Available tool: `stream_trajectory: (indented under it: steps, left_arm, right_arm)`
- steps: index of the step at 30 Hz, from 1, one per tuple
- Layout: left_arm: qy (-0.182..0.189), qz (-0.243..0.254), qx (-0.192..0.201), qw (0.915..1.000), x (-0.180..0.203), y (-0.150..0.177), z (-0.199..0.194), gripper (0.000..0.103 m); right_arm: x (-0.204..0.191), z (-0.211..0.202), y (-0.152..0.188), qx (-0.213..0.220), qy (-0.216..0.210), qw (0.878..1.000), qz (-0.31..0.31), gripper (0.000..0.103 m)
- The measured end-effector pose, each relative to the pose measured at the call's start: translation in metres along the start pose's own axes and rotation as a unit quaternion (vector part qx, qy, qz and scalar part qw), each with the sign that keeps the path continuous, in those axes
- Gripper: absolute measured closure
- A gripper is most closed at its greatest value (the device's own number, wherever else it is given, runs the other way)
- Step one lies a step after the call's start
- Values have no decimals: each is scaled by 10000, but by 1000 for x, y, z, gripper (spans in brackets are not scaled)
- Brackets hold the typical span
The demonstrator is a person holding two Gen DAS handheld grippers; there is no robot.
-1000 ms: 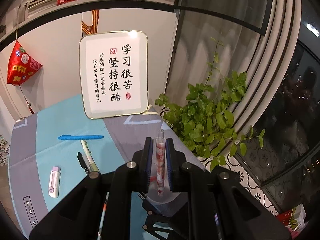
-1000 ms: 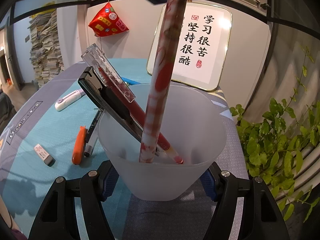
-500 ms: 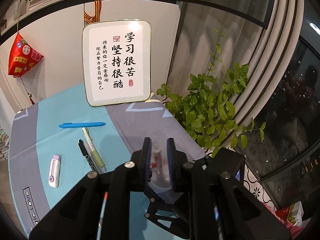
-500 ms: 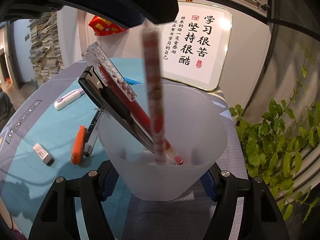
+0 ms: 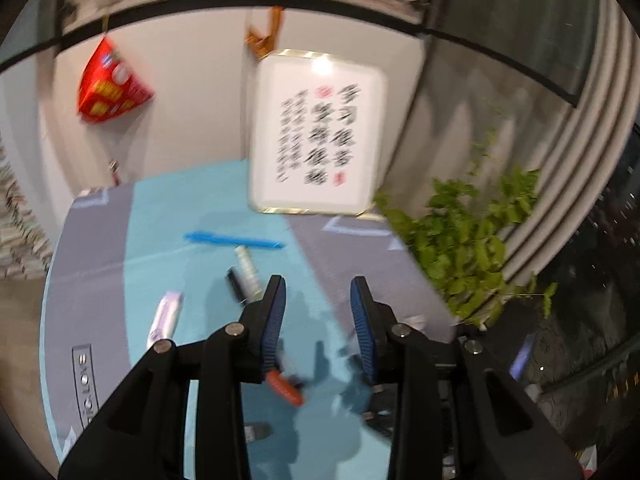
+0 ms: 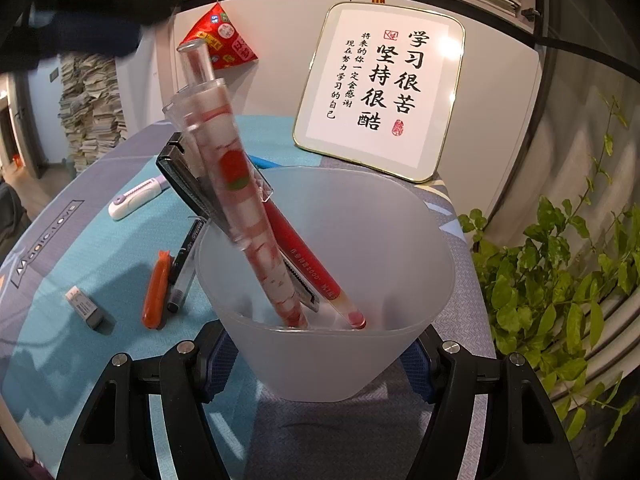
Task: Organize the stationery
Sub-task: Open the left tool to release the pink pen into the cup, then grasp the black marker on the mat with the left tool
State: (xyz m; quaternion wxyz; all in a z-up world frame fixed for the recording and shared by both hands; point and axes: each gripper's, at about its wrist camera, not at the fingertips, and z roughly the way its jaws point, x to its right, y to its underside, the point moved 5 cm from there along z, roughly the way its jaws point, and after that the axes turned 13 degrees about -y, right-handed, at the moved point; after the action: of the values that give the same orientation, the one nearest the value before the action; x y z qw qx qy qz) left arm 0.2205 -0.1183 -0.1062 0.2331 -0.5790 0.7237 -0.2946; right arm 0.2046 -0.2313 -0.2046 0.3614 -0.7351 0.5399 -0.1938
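The right gripper point(image 6: 316, 364) is clamping both sides of a frosted cup point(image 6: 328, 344) on the desk mat point(image 6: 104, 248), a red-patterned pen point(image 6: 244, 216) leaning inside against its rim. The left gripper point(image 5: 318, 312) is opening its jaws with nothing between them, hovering above a blue pen point(image 5: 234, 240) and an orange pen point(image 5: 285, 388) lying on the mat.

Your left gripper point(image 5: 318, 320) and right gripper point(image 6: 316, 364) look alike: black angular plastic arms, silver round screws at the joints, blue ribbed pads lining the fingers.
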Motion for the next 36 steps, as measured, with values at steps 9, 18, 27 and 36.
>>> stream_trajectory:
  steps: [9, 18, 27, 36]
  left_arm:
    - [-430, -278, -979, 9939, -30, 43, 65, 72]
    - [-719, -229, -1302, 9886, -33, 58, 98, 74]
    - [-853, -172, -1469, 9853, -30, 60, 121, 73]
    - [-652, -305, -1615, 9843, -44, 69, 118, 96]
  right_arm:
    - [0, 0, 0, 0, 9, 10000, -8, 32]
    - [0, 1, 0, -11, 18, 10000, -4, 32]
    - [0, 2, 0, -14, 12, 10000, 0, 32]
    - [0, 1, 0, -12, 13, 10000, 0, 32]
